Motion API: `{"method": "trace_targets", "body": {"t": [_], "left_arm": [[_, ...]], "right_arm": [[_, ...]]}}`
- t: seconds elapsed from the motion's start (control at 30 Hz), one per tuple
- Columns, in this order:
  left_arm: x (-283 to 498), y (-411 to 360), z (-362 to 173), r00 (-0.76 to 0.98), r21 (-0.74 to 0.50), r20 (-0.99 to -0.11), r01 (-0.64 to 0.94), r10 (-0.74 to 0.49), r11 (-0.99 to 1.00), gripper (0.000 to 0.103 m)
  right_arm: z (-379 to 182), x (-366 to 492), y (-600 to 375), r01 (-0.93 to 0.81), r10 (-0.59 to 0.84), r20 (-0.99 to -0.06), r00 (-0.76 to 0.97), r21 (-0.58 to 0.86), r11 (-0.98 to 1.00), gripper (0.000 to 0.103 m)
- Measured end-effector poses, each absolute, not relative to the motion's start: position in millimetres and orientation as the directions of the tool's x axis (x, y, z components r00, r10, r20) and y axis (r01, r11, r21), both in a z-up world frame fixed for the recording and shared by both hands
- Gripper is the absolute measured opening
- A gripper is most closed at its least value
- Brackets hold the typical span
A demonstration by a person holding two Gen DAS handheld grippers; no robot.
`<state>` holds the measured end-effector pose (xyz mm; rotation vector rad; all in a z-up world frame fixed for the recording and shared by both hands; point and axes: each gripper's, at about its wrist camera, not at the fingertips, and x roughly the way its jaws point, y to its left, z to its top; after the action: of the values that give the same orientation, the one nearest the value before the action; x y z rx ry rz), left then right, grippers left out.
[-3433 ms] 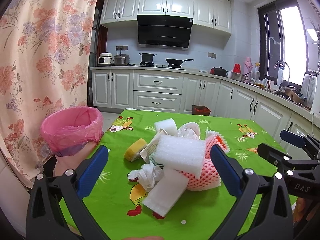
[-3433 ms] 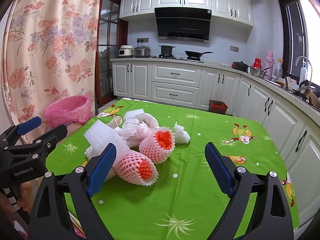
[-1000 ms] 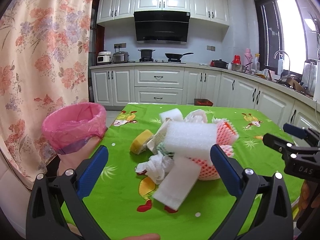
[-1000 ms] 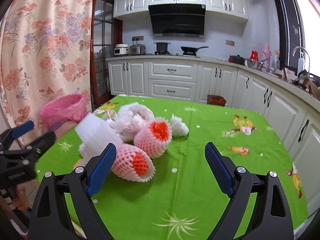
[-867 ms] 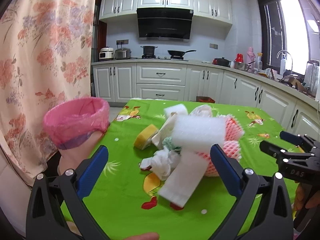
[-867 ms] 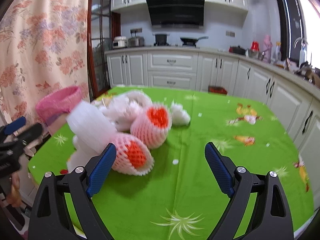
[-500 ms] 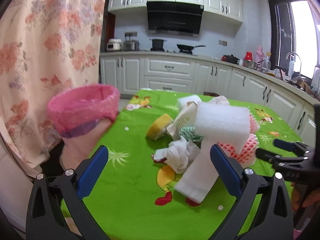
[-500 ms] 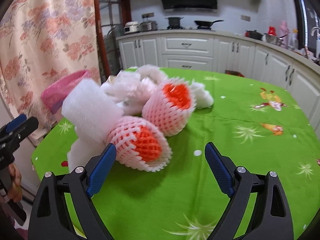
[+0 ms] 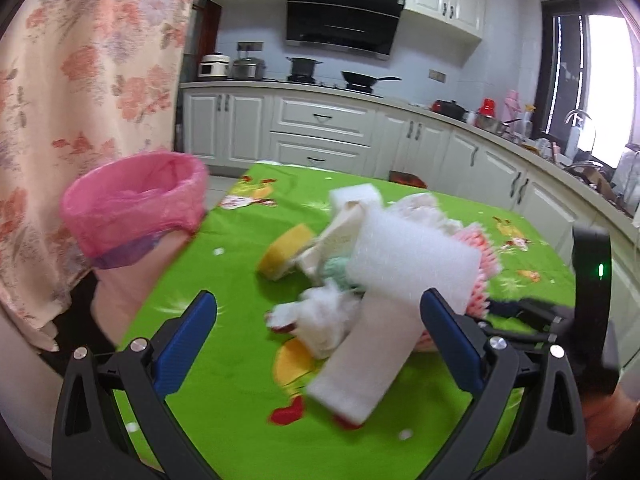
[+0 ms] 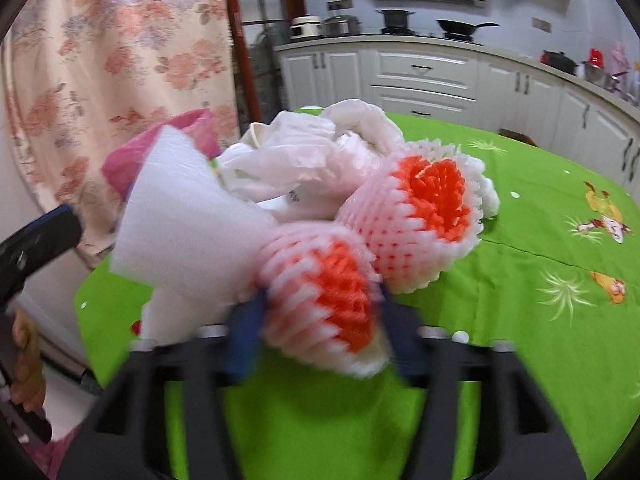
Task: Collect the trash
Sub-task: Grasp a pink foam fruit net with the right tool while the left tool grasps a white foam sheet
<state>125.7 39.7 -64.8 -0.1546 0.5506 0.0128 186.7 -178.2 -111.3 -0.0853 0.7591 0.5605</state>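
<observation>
My right gripper (image 10: 322, 320) has just been closing its jaws on the nearer foam fruit net (image 10: 324, 300).

The net, pink-white outside and orange inside, sits between my blue fingers (image 10: 246, 336), which look pressed to its two sides, though the picture is blurred there; it lies at the near edge of the trash heap on the green tablecloth (image 10: 540, 320); a second foam net (image 10: 424, 216) touches it just behind, a white foam block (image 10: 180, 224) leans beside it on the left, and crumpled white plastic (image 10: 304, 160) is piled behind; my left gripper (image 9: 318, 324) stands wide with nothing in it, near the white foam strip (image 9: 372, 352), with the pink-lined bin (image 9: 132, 208) off to its left beside the table.
</observation>
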Motion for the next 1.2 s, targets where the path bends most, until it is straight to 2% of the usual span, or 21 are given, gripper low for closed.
{"method": "trace_targets", "body": {"t": [0.23,0.5,0.63,0.7,0.87,1.03,1.2], "left_arm": [[156,5,-66,0.821,-0.23,-0.551,0.02,-0.147,0.973,0.098],[162,-27,-97,0.798,-0.127,-0.589,0.06,-0.124,0.99,0.098],[164,-14,-130,0.762,-0.166,-0.632,0.046,-0.142,0.985,0.093],[164,-12,-133,0.763,-0.178,-0.628,0.049,-0.152,0.983,0.093],[175,-20,-125,0.812,-0.046,-0.576,0.086,-0.097,0.995,0.094],[197,-5,-131,0.804,-0.079,-0.585,0.075,-0.107,0.994,0.094],[187,-4,-129,0.798,-0.091,-0.582,0.126,-0.156,0.988,0.093]], "right_arm": [[-115,168,-227,-0.512,0.51,-0.643,0.572,0.206,0.834,0.028],[-121,162,-263,-0.457,0.489,-0.63,0.603,0.228,0.859,0.028],[-123,162,-273,-0.437,0.488,-0.627,0.607,0.25,0.864,0.028],[-123,163,-276,-0.433,0.488,-0.627,0.608,0.253,0.865,0.028],[-123,166,-276,-0.424,0.487,-0.627,0.608,0.262,0.867,0.028],[-123,168,-275,-0.411,0.469,-0.637,0.612,0.25,0.877,0.028],[-122,169,-276,-0.395,0.453,-0.64,0.62,0.244,0.886,0.028]]}}
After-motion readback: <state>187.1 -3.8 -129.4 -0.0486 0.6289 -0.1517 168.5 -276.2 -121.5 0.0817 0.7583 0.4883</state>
